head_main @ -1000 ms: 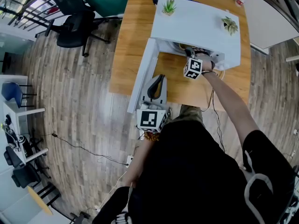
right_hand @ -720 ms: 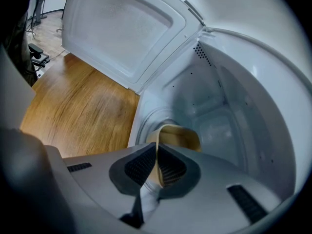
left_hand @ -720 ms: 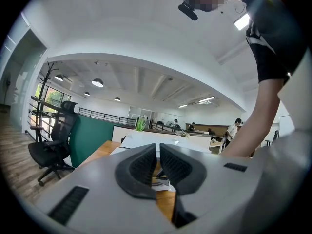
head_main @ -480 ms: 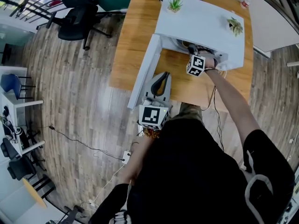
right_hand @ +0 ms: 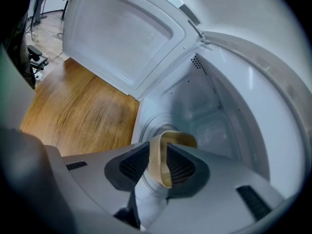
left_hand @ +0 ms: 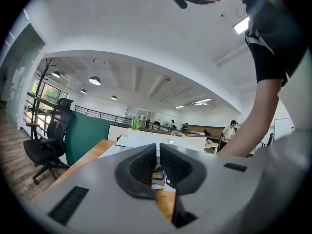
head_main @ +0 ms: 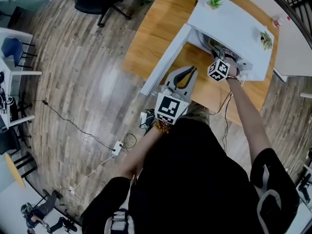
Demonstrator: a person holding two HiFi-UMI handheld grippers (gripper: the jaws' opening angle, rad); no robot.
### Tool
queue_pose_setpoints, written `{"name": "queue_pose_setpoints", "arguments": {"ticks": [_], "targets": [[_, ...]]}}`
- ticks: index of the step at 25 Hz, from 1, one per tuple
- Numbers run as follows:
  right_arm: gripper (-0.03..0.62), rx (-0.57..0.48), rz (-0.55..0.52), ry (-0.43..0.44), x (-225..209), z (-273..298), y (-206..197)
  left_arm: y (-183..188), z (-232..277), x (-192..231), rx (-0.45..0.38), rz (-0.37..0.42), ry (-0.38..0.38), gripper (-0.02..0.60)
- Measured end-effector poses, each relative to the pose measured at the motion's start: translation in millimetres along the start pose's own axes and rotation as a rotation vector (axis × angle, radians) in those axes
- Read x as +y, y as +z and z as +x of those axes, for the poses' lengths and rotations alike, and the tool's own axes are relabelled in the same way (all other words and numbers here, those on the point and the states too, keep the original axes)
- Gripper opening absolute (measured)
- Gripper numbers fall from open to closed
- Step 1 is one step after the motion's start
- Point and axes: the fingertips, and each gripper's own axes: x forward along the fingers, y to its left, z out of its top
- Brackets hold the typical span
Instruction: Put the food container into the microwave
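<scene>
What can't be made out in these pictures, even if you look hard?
- Food container: only its beige rim shows in the right gripper view; the right gripper, whose jaws have just been opening around that rim, covers the rest.
- Microwave cavity: in the head view its own top hides it.
- Microwave front: in the left gripper view, mostly behind the left gripper and its shut jaws.

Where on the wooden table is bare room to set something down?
The wooden table is bare left of the open door of the white microwave and in front of its mouth. Its cavity is crowded by the beige container.
</scene>
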Motion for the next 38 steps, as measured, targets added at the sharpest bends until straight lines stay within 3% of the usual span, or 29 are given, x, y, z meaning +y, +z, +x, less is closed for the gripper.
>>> {"name": "queue_pose_setpoints", "arguments": {"ticks": [38], "targets": [[0.112,-0.022,0.108,-0.126,24.9,-104.0,16.8,-5.3,-37.4,-60.4,-0.001,0.004,-0.190,0.038]]}}
